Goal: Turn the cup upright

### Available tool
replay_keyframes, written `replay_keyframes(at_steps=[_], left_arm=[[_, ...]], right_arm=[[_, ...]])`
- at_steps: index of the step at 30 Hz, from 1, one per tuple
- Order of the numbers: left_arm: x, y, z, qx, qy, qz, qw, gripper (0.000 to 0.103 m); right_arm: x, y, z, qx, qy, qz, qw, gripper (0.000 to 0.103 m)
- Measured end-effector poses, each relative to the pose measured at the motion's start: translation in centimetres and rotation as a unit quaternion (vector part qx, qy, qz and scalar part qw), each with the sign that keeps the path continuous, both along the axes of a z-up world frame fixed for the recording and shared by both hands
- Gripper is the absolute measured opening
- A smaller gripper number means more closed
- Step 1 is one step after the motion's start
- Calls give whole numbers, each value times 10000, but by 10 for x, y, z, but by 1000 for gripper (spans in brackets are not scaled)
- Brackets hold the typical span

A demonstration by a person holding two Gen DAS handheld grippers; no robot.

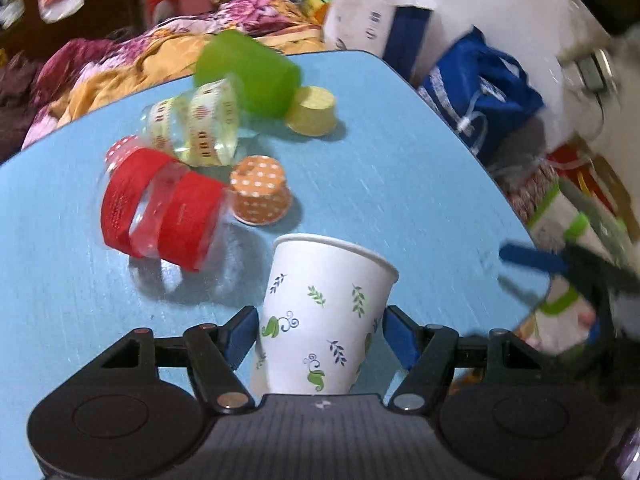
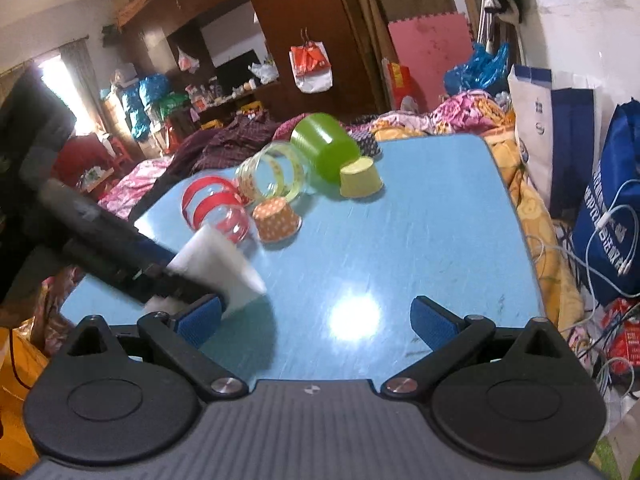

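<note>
A white paper cup with leaf prints (image 1: 320,312) sits between the fingers of my left gripper (image 1: 318,340), rim away from the camera, over the blue table (image 1: 380,184). The blue pads touch its sides, so the left gripper is shut on it. In the right wrist view the same cup (image 2: 220,268) shows blurred at the left, tilted, held by the left gripper's dark arm. My right gripper (image 2: 316,320) is open and empty above the table's near part (image 2: 400,240).
On the far side of the table lie a red-banded clear cup (image 1: 160,216), a yellow-patterned clear cup (image 1: 196,128), a green cup (image 1: 248,76), an orange dotted paper cup (image 1: 260,196) and a yellow paper cup (image 1: 312,116), both upside down. Bags and bedding surround the table.
</note>
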State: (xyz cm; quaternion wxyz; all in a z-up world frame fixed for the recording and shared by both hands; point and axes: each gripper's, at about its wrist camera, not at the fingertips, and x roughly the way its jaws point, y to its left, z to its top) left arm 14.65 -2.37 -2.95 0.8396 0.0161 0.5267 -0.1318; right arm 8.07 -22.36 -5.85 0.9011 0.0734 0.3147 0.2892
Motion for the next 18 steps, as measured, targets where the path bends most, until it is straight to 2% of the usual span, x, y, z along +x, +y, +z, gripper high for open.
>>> replay_keyframes(at_steps=[2, 4, 7, 11, 18], left_arm=[[0, -1, 0, 44, -15, 1, 10000, 73], [-3, -3, 3, 51, -71, -144, 9999, 80], [-4, -1, 9, 27, -176, -254, 9995, 80], [-10, 8, 23, -202, -329, -440, 9983, 81], [-20, 49, 31, -699, -750, -380, 9940, 81]], right_arm=[[-2, 2, -3, 26, 97, 0, 9999, 102], [-2, 4, -3, 108, 188, -46, 9998, 102], [-4, 7, -3, 229, 306, -2, 9993, 102], [-9, 10, -3, 557, 442, -78, 9974, 102], [2, 39, -6, 1050, 985, -221, 9893, 101]])
